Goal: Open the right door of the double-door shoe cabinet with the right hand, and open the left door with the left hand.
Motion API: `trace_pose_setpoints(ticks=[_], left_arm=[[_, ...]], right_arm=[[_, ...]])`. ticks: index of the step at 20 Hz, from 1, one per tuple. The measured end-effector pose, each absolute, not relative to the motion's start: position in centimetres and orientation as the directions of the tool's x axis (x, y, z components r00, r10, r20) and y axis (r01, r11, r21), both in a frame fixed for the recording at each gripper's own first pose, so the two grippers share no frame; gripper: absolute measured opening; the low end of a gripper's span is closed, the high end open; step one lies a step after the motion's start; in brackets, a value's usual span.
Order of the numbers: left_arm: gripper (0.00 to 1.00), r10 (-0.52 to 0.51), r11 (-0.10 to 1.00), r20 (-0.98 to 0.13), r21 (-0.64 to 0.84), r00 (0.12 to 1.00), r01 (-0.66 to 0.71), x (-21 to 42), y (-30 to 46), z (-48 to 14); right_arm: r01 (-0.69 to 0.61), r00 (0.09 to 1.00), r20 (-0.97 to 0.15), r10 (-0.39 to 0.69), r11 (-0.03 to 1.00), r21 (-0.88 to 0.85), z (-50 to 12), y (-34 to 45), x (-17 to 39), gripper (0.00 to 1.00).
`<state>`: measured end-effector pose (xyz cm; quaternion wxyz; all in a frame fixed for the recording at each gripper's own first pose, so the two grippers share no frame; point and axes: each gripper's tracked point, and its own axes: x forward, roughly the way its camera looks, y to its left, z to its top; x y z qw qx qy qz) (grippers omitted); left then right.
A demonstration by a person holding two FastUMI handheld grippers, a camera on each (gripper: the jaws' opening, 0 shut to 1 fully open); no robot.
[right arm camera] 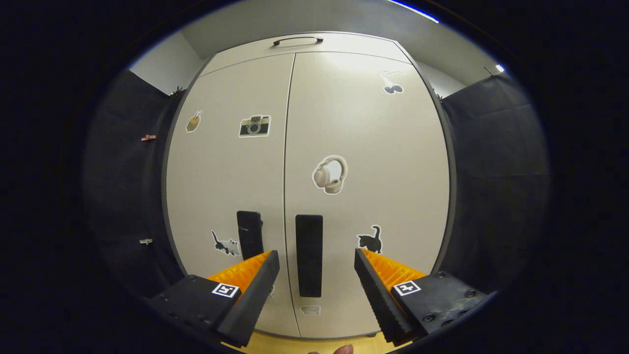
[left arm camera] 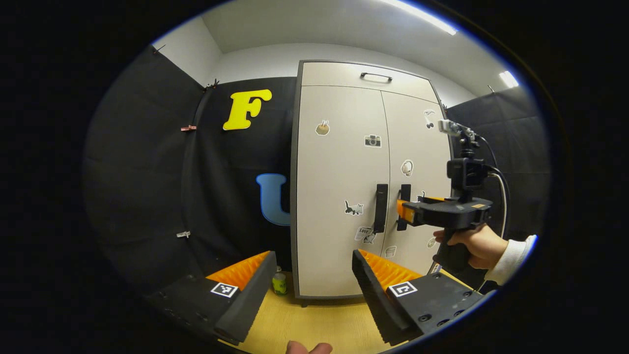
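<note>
The left gripper view stands back, facing the shoe cabinet (left arm camera: 363,182) from its left, the right gripper (left arm camera: 400,210) at three o'clock. The right gripper view faces the doors squarely and close (handles at six o'clock). Both share the cabinet front.

Right gripper (left arm camera: 404,211) hides the lower right door handle (left arm camera: 405,192) at three o'clock. The stickers (left arm camera: 364,233) by the left handle (left arm camera: 380,207) are too small to read. The cabinet (right arm camera: 373,206) base is cut off at six o'clock.

tool (right arm camera: 314,268): black body | orange ribbed fingers | square markers | white sleeve (left arm camera: 513,258)
</note>
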<state>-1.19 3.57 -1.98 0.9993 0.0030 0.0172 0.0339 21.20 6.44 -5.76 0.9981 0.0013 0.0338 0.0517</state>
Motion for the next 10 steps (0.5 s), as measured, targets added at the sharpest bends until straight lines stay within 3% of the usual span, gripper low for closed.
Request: trace_pose_setpoints(ticks=[4, 5, 8, 9, 10], left_arm=[[0.95, 0.071, 0.997, -0.033, 0.010, 0.997, -0.070, -0.9, 3.8, -2.1], [0.95, 0.074, 0.997, -0.033, 0.012, 0.997, -0.073, -0.9, 4.0, -2.0], [0.95, 0.082, 0.997, -0.035, 0.002, 0.996, -0.082, -0.7, 4.4, -2.3], [0.95, 0.085, 0.996, -0.037, -0.002, 0.996, -0.086, -0.6, 4.6, -2.3], [0.95, 0.090, 0.996, -0.038, -0.003, 0.995, -0.090, -0.6, 4.8, -2.4]], right_arm=[[-0.104, 0.988, -0.117, 0.104, 0.995, 0.011, -8.1, 7.4, 23.3, 0.98], [-0.097, 0.988, -0.116, 0.098, 0.995, 0.012, -8.2, 7.4, 23.6, 0.93], [-0.098, 0.988, -0.116, 0.098, 0.995, 0.005, -8.3, 7.9, 24.5, 0.67], [-0.083, 0.989, -0.127, 0.082, 0.997, -0.004, -8.5, 7.6, 24.8, 0.53], [-0.067, 0.990, -0.122, 0.066, 0.998, -0.003, -8.3, 7.4, 24.6, 0.49]])
